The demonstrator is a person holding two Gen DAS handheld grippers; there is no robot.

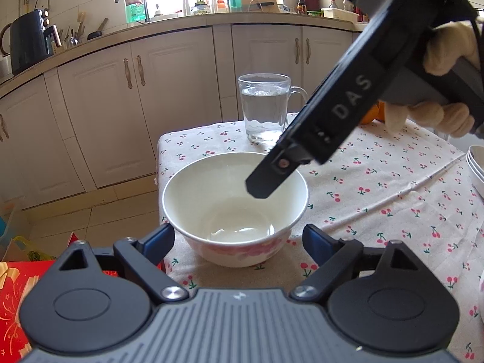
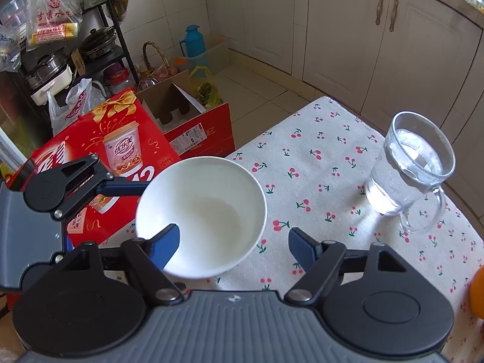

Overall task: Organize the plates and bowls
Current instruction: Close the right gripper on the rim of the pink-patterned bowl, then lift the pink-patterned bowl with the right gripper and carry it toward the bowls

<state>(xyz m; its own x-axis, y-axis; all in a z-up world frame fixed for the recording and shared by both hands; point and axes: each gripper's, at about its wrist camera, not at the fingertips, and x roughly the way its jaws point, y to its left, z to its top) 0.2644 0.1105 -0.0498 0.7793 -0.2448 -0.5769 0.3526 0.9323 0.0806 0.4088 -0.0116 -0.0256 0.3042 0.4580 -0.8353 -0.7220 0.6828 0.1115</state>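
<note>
At the left, off the table's edge, a red gift carton (image 2: 121,157) stands on the floor, with an open cardboard box (image 2: 178,106) just behind it. The left gripper (image 1: 237,239) reaches in from that side with its jaws spread wide, one blue pad on each side of the white bowl (image 1: 234,208) and neither pad pressing on it; in the right wrist view one of its fingers (image 2: 127,189) lies against the bowl's outer wall near the rim. The bowl, white inside with a pink floral pattern on its outside, stands upright near the left corner of the table (image 1: 378,199), on a cherry-print cloth. The right gripper (image 2: 234,246) is also released, jaws wide apart and tilted down over the bowl: its left finger (image 2: 168,245) sits inside the rim, its right finger (image 2: 302,249) hangs over the cloth outside, so the bowl's wall lies between them ungripped. In the left wrist view one finger (image 1: 272,178) points down into the bowl's mouth. Further right, well apart from the bowl, a glass mug (image 2: 411,172) of water stands on the cloth. At the far right edge more white bowls (image 1: 476,166) are stacked, mostly cut off, and an orange fruit (image 2: 478,293) lies near the table's edge.
</note>
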